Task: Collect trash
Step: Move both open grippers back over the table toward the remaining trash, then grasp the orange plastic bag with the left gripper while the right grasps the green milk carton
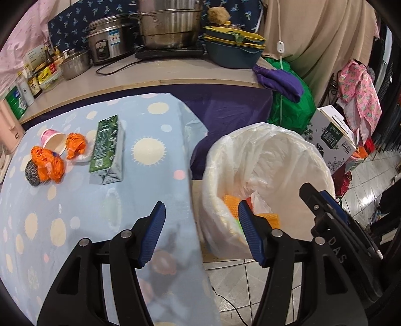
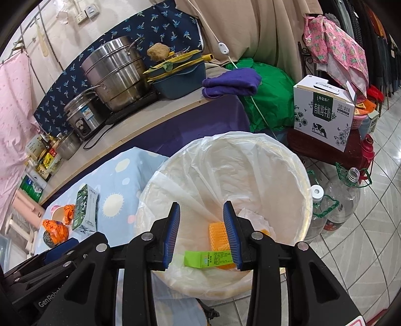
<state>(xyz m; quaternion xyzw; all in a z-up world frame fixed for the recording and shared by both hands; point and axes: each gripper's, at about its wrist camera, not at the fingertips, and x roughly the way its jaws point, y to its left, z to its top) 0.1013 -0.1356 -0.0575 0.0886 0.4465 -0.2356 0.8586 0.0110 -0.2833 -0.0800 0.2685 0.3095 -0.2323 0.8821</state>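
A bin lined with a white bag (image 1: pixel 273 155) (image 2: pixel 250 163) stands on the floor beside a table under a light blue spotted cloth (image 1: pixel 150 120). In the bin lie an orange foam net (image 2: pixel 218 233), a green box (image 2: pixel 203 258) and white plastic. On the cloth sit a green carton (image 1: pixel 107 148) (image 2: pixel 86 210), a pink paper cup (image 1: pixel 54 140), two orange wrappers (image 1: pixel 75 145) (image 1: pixel 48 163) and a steel scourer (image 1: pixel 33 173). My left gripper (image 1: pixel 201 204) is open and empty over the table's edge and the bin's rim. My right gripper (image 2: pixel 201 204) is open and empty above the bin.
A counter behind carries steel pots (image 1: pixel 170 22), a rice cooker (image 1: pixel 107 42), a blue basin with yellow plates (image 1: pixel 233 50) and bottles (image 1: pixel 30 75). A milk box (image 2: pixel 323 112), green bag (image 2: pixel 270 95) and clear plastic jugs (image 2: pixel 340 198) stand right of the bin on tiled floor.
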